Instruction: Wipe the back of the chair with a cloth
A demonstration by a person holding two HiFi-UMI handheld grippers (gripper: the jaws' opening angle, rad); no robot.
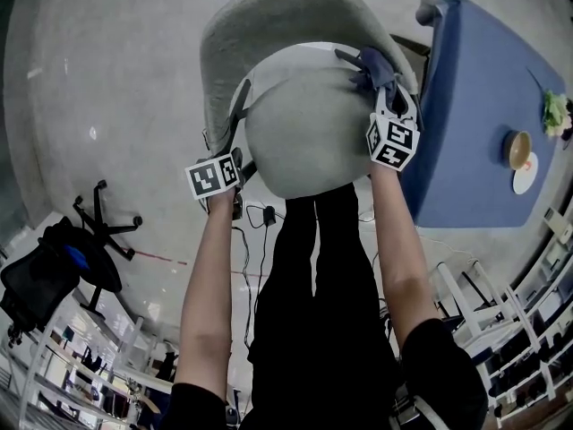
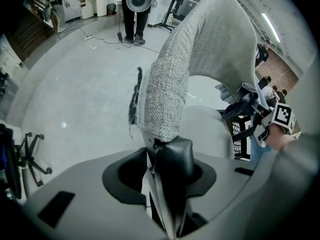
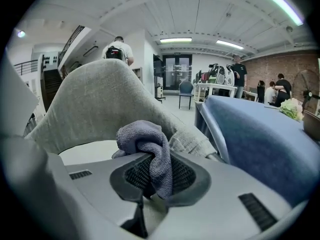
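A grey fabric shell chair (image 1: 304,137) stands just in front of me, its curved back (image 1: 269,16) on the far side. My left gripper (image 1: 241,98) is clamped on the shell's left rim; in the left gripper view the woven edge (image 2: 167,89) sits pinched between the jaws of that gripper (image 2: 162,146). My right gripper (image 1: 378,81) is at the shell's right rim, shut on a bunched blue-grey cloth (image 1: 371,63). In the right gripper view the cloth (image 3: 147,144) hangs over the jaws of the right gripper (image 3: 152,179), beside the chair's back (image 3: 95,94).
A blue table (image 1: 474,106) stands close to the chair's right, with a bowl (image 1: 517,148) and a small plant (image 1: 555,110) on it. A black office chair (image 1: 63,267) is at the lower left. Cables (image 1: 260,218) lie on the floor by my legs.
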